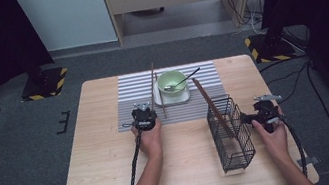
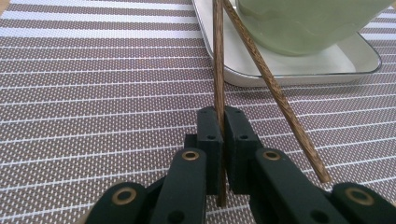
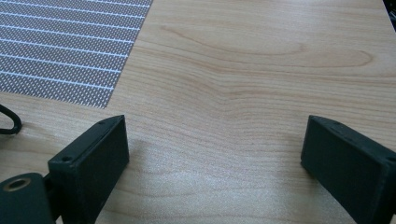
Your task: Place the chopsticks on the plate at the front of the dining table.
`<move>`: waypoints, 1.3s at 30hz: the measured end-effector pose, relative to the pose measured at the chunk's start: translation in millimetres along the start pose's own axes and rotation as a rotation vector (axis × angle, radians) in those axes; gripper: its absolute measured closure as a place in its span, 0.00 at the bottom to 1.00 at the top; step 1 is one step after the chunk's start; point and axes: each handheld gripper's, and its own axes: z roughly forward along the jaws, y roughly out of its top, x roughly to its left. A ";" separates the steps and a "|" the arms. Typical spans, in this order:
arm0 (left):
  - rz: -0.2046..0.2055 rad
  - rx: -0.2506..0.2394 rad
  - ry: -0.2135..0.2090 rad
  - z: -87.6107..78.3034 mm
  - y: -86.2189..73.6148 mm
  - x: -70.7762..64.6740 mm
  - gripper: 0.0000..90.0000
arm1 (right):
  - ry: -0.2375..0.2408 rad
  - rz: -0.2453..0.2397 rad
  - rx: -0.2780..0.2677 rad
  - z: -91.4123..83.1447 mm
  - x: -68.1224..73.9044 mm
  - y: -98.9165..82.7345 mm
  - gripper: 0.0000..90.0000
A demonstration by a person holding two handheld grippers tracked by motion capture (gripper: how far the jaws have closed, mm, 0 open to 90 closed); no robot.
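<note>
I'm looking down on a wooden table with a striped placemat at the far middle. On the mat sits a white tray carrying a green bowl, and a spoon lies in the bowl with its handle pointing right and far. To the near right stands a black wire basket with one brown stick leaning out of it toward the far left.

My left gripper sits at the mat's near edge, just left of the tray. Its jaws are clamped tight on one chopstick, which runs straight out between the pads. In the high view that chopstick's long axis runs near to far, almost straight, its far tip reaching past the mat's far edge, just left of the bowl. It passes over the tray's left rim.

A second chopstick lies loose beside it. It crosses the held one near the tray's rim and angles off toward the near right, its end resting on the mat just beside the left gripper's jaw. The tray's rim and the bowl's wall crowd the right of the held chopstick.

My right gripper is just right of the basket, above bare wood. Its jaws stand wide apart with nothing between them.
</note>
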 end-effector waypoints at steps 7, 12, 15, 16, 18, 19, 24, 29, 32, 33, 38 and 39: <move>0.007 -0.001 0.005 -1.2 0.5 -0.3 0.95 | 0.000 -0.002 -0.001 0.0 -0.1 0.0 0.09; 0.006 0.000 0.004 -1.2 0.7 -0.3 0.95 | 0.000 0.000 0.000 0.0 0.0 0.0 0.09; 0.008 0.004 0.004 -0.9 0.4 -0.1 0.95 | 0.000 0.000 0.000 0.0 0.0 0.0 0.09; 0.007 0.005 0.004 -0.8 0.3 -0.2 0.95 | 0.000 -0.002 -0.001 0.0 -0.1 0.0 0.09; 0.008 0.002 0.003 -0.5 0.3 -0.7 0.95 | 0.000 0.000 0.000 0.0 0.0 0.0 0.09; 0.008 0.004 0.003 -0.2 0.3 -0.8 0.95 | 0.000 -0.002 -0.001 0.0 -0.1 0.0 0.09; 0.008 0.005 0.003 0.2 0.4 -1.5 0.95 | 0.000 -0.002 0.000 0.0 -0.1 0.0 0.09; 0.004 0.008 0.007 0.9 0.4 -1.1 0.95 | 0.000 0.000 0.000 0.0 0.0 0.0 0.09; 0.008 0.013 0.004 1.3 0.0 -1.4 0.95 | 0.000 0.000 0.000 0.0 0.0 0.0 0.09; 0.008 0.013 0.003 1.4 0.0 -1.5 0.95 | 0.000 0.000 0.000 0.0 0.0 0.0 0.09; 0.003 0.012 0.010 1.2 0.5 -1.6 0.95 | 0.000 -0.002 0.000 0.0 -0.1 0.0 0.09; 0.001 0.012 0.011 1.3 0.5 -1.4 0.95 | 0.000 0.000 0.000 0.0 0.0 0.0 0.09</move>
